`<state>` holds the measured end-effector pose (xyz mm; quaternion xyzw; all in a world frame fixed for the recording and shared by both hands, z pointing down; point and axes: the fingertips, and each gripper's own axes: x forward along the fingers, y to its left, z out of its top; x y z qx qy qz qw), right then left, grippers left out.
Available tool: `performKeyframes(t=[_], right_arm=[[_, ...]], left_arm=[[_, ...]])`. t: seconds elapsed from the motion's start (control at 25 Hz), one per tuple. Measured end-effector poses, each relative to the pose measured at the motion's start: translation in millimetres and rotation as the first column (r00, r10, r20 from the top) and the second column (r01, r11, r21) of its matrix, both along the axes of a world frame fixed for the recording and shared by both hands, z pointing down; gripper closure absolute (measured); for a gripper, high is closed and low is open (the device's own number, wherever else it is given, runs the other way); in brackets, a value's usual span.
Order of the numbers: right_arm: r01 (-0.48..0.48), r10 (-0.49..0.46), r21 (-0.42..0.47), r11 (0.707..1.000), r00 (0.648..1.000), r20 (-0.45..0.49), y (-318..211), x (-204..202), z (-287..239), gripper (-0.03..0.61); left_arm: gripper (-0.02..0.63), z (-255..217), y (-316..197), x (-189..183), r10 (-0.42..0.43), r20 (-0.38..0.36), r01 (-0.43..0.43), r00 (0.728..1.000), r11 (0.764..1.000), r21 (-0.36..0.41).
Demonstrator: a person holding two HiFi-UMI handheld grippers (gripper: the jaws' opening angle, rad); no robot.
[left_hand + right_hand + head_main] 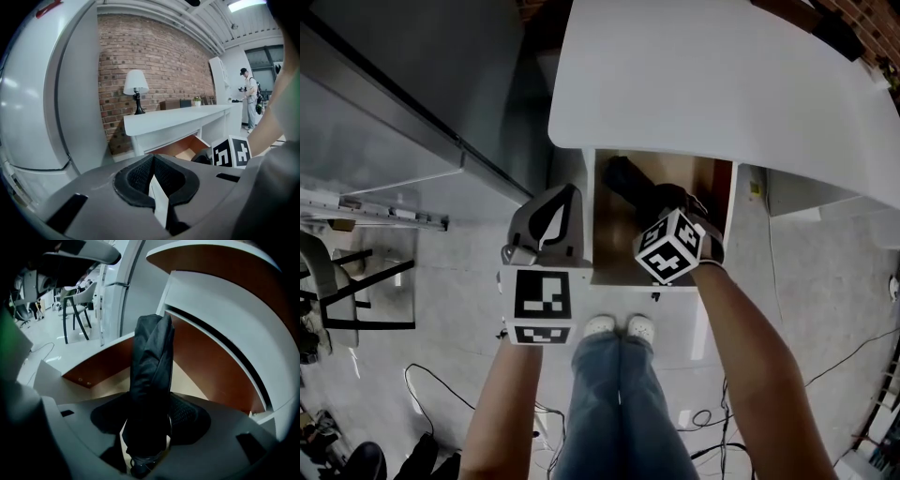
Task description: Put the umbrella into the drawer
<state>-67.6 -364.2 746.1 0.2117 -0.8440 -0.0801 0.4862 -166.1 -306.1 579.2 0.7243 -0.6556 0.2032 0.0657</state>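
white desk on a pale floor, brick wall behind it, lamp at its far end. its drawer is pulled out and wood-lined; the back part is cut off under the desktop.

folded black umbrella is over the open drawer, inside its outline seen from above, pointing toward the drawer's back. right gripper is clamped on it near one end, jaws closed on the fabric from both sides. the rest sticks out ahead of the jaws, along their line.

the end below the pads is too dark to make out. in the head view the right jaws are hidden by the marker cube, and the umbrella's far end fades into shadow under the desk. can't tell if it touches the drawer bottom.

left gripper sits just left of the drawer, outside it, jaws together with nothing between. person's shoes are at the drawer front.
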Motion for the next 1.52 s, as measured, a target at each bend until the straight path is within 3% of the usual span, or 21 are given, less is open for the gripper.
performKeyframes(t=[0.2,0.24,0.28,0.32,0.76,1.2,1.52], right_arm=[[-0.049,0.049,-0.006,0.999,0.999,0.017,-4.9,-3.0,13.2,0.344],[-0.062,0.062,-0.003,0.998,0.998,0.031,-6.6,-4.3,13.6,0.355],[-0.075,0.075,0.003,0.997,0.996,0.050,-8.8,-5.2,13.3,0.422],[-0.082,0.081,0.008,0.997,0.994,0.067,-10.6,-5.7,13.3,0.425],[-0.082,0.082,0.000,0.997,0.995,0.056,-5.9,-4.7,-1.0,0.408],[-0.066,0.067,-0.048,0.997,0.998,0.019,29.3,20.4,-62.0,0.396],[-0.144,0.148,-0.064,0.988,0.987,0.058,56.3,38.4,-110.1,0.396]], left_arm=[[0.612,14.8,0.3,-0.2,0.013,0.012,-0.013,1.000,1.000,0.003],[0.612,17.2,0.5,-0.8,0.011,0.011,-0.011,1.000,1.000,0.003],[0.612,19.3,0.7,-1.6,0.009,0.010,-0.009,1.000,1.000,0.002],[0.612,21.4,0.7,-2.5,0.007,0.010,-0.007,1.000,1.000,0.001],[0.612,19.9,4.8,-0.3,0.008,0.007,-0.007,1.000,1.000,-0.019],[0.612,-26.9,17.4,16.7,0.031,0.000,-0.031,1.000,0.998,-0.049],[0.612,-61.8,27.3,24.8,0.037,-0.021,-0.039,0.999,0.998,-0.057]])
